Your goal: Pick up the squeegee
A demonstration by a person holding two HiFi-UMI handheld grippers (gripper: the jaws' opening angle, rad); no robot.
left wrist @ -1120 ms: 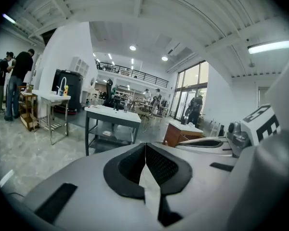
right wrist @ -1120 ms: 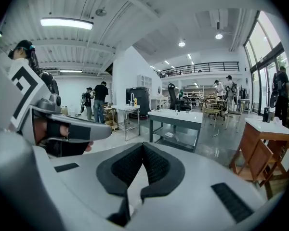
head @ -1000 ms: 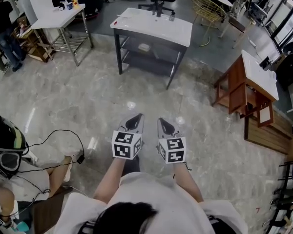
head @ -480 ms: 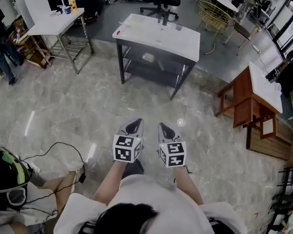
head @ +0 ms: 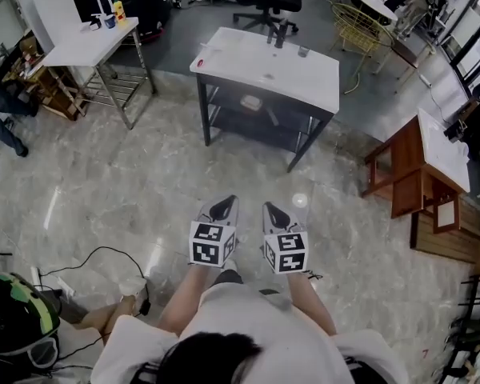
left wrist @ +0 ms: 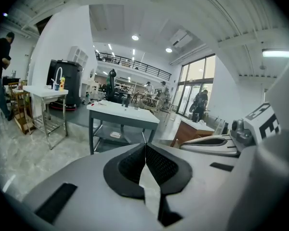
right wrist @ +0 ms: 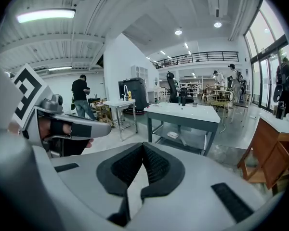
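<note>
The left gripper (head: 222,207) and right gripper (head: 274,214), jaws pressed together on nothing, have come closer to the white table's (head: 308,85) near edge. The approach is underway, and no squeegee is discernible yet.

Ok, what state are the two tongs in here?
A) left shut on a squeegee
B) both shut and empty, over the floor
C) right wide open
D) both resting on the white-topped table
B: the left tongs and right tongs each show pads pressed together with nothing between, held side by side above the floor, short of the white-topped table.
</note>
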